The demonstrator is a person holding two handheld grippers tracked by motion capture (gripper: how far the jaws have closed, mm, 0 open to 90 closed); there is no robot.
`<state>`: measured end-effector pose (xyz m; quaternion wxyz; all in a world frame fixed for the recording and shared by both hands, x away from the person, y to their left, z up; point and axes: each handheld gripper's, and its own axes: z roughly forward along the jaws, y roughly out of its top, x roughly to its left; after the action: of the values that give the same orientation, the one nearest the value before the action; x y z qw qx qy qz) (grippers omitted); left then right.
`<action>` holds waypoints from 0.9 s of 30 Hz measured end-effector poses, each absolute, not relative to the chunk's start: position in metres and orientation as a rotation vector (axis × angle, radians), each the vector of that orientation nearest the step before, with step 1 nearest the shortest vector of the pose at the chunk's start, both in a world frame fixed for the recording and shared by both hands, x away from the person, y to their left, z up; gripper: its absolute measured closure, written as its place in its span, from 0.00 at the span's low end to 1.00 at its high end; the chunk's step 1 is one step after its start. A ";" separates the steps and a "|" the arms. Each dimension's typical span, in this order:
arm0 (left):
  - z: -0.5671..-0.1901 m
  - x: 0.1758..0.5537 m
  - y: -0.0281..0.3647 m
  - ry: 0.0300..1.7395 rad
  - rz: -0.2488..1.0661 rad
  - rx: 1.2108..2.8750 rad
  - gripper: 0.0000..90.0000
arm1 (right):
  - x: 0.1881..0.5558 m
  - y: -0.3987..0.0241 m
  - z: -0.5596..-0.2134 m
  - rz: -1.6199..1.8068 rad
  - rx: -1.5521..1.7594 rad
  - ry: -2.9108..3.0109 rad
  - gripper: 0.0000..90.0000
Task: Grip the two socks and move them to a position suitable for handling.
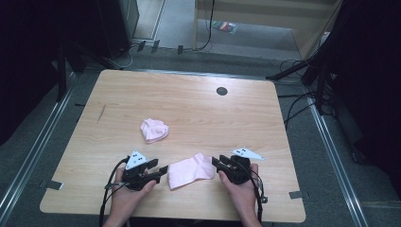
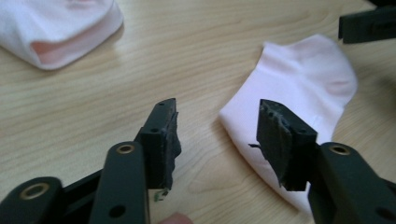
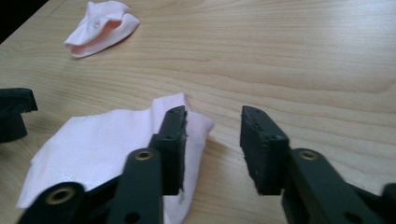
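Flat pink sock [image 1: 191,170] lay spread near the bench's [image 1: 236,113] front edge, about midway along it, between the two grippers. We noted a second pink sock [image 1: 154,129], bunched into a loose bundle, farther in toward the middle of the bench, well apart from the first.

Left gripper [image 1: 161,171]: jaws roughly half open, nothing between the pads, tips just at the flat sock's cuff end. Right gripper [image 1: 216,162]: jaws also partly open, one pad over the sock's toe end, no cloth pinched that we could see.

We judged the work to be at an early stage: the flat sock laid out, not yet gripped or folded; the bundled sock either finished or waiting, we could not tell which. No container on the bench; nothing stowed anywhere.
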<state>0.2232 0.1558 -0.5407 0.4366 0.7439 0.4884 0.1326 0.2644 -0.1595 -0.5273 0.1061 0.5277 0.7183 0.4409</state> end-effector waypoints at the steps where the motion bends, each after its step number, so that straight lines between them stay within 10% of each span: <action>1: -0.541 0.222 0.154 1.224 0.330 1.866 0.51 | 0.266 -0.158 -0.529 1.304 1.540 2.124 0.64; 9: -0.543 0.217 0.134 1.235 0.284 1.940 0.49 | 0.270 -0.145 -0.539 1.282 1.523 2.193 0.76; 19: -0.542 0.222 0.129 1.238 0.229 1.968 0.95 | 0.266 -0.140 -0.548 1.285 1.551 2.266 0.95; 27: -0.515 0.229 0.150 1.230 0.443 1.982 0.97 | 0.255 -0.120 -0.551 1.306 1.494 2.309 0.95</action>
<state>0.2293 0.1503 -0.5154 0.3742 0.7741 0.4805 0.1730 0.2546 -0.1203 -0.5506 0.0483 0.4902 0.7575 0.4285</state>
